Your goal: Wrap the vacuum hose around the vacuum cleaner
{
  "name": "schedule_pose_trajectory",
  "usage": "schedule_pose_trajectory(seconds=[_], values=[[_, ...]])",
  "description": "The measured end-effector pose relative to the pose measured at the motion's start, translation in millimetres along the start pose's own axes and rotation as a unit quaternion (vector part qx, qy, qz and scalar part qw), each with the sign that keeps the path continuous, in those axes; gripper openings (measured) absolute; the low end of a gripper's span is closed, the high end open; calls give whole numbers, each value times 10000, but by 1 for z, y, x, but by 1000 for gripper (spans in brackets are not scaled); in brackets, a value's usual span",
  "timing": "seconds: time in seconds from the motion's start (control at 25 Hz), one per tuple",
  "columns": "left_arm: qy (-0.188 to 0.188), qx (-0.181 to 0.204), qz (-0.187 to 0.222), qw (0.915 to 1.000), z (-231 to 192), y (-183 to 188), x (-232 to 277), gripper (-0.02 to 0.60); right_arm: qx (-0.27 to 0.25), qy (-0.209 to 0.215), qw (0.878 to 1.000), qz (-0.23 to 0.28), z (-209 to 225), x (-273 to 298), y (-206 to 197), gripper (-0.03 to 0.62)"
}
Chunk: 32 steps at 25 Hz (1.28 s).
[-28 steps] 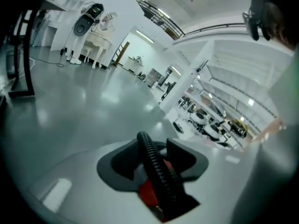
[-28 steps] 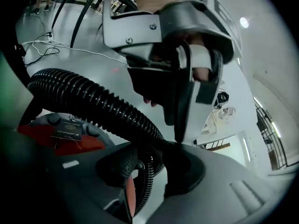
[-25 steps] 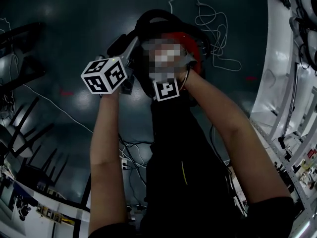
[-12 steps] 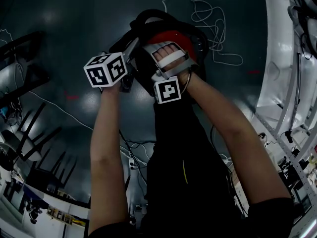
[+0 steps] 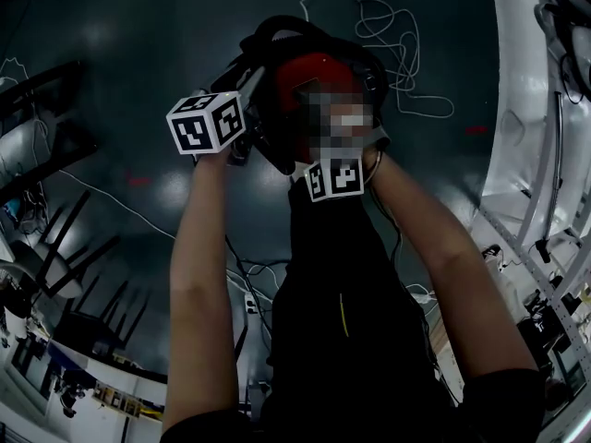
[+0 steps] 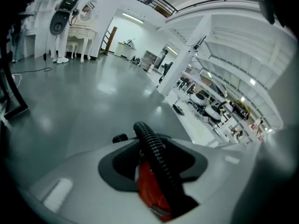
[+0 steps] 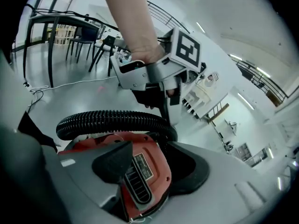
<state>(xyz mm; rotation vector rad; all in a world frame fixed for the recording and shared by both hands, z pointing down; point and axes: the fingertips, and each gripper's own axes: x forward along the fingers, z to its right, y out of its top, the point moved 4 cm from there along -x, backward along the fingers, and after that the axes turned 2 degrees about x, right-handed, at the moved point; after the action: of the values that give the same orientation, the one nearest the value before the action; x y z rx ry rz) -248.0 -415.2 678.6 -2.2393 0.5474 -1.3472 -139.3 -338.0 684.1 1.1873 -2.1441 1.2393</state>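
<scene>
Closest in, the left gripper view shows the left gripper (image 6: 156, 161) clamped on the black vacuum hose (image 6: 148, 141), just above the red vacuum cleaner (image 6: 147, 192). Only the right gripper view shows the right gripper (image 7: 154, 164), its jaws apart over the cleaner's vented body, with the hose arcing just beyond.

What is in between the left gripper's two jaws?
The black vacuum hose runs between the left gripper's jaws, with the red vacuum cleaner showing beyond it. The left gripper view shows this.

The glossy dark grey floor (image 5: 111, 81) is carrying a red vacuum cleaner (image 5: 309, 67), a loose white cable (image 5: 380, 15) lying just to its right.
</scene>
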Motion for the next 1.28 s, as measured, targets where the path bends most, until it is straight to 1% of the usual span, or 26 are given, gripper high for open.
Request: schedule_pose_trajectory(seconds=[0.12,0.24,0.4,0.56,0.8,0.88,1.0,1.08,1.2,1.28], values=[[-85,62,-3,9999,10,1,4,181,452,-179,9985,-237,11,-6,-17,222],[-223,222,-61,9995,25,1,9,186,907,-269,9945,-439,20,-10,-30,218],[-330,600,-233,9974,44,-3,18,170,1383,-262,9883,-589,24,-16,-38,204],[-562,957,-470,9927,64,-11,26,172,1621,-239,9843,-657,22,-19,-43,194],[-699,1281,-563,9877,81,-15,33,170,2040,-173,9766,-661,20,-18,-48,162],[-725,1386,-579,9860,84,-17,32,167,2102,-168,9753,-655,19,-19,-50,161],[-946,1523,-712,9812,89,-23,30,167,2169,-228,9742,-579,21,-22,-51,155],[-1127,1579,-808,9777,93,-27,28,169,2244,-278,9723,-588,22,-24,-55,151],[-1225,1553,-747,9774,96,-30,28,169,2320,-321,9698,-674,22,-26,-59,150],[-1327,1591,-761,9753,100,-31,27,167,2414,-420,9668,-732,25,-26,-62,132]])
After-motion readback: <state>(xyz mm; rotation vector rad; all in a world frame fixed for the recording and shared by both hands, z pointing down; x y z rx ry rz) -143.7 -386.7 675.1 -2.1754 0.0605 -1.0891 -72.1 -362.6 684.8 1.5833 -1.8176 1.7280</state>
